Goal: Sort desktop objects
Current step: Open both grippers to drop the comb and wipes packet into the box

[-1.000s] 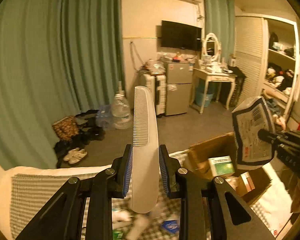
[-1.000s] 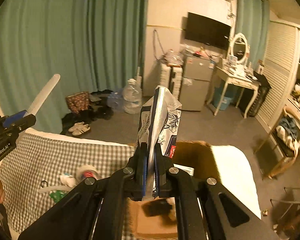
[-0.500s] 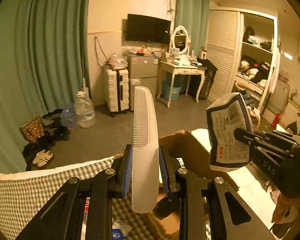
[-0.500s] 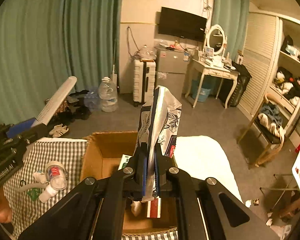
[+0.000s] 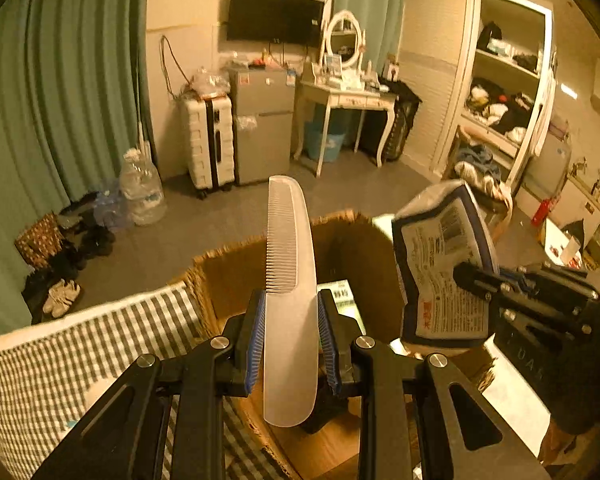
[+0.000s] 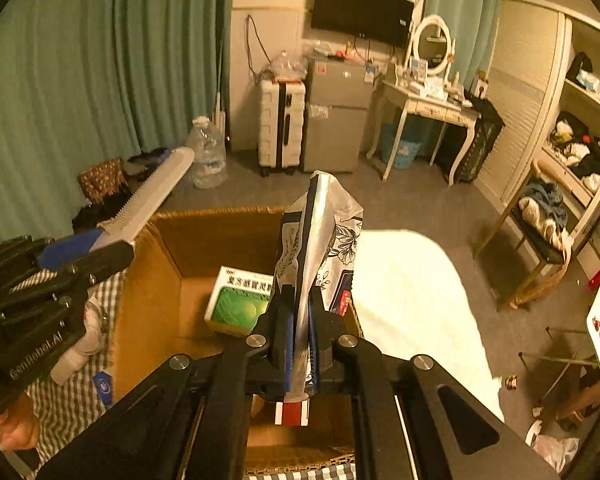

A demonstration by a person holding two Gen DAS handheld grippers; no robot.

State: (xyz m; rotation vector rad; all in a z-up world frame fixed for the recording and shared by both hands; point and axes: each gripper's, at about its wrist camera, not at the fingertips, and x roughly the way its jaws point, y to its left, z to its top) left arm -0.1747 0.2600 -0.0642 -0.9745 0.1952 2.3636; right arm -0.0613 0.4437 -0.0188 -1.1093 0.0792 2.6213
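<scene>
Drop-off step: left tongs (image 5: 291, 344) clamped on comb (image 5: 290, 280), right tongs (image 6: 299, 334) clamped on packet (image 6: 320, 240), both over box (image 6: 156, 280); next, release inside.

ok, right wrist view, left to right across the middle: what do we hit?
left gripper holding the comb → cardboard box wall → green medicine box → tissue pack in the right gripper → white cushion

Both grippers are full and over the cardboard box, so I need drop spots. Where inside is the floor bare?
In the cardboard box, bare floor lies left of and in front of the green medicine carton, beside the left wall. The carton fills the far middle. The near floor is hidden behind the right gripper.
</scene>
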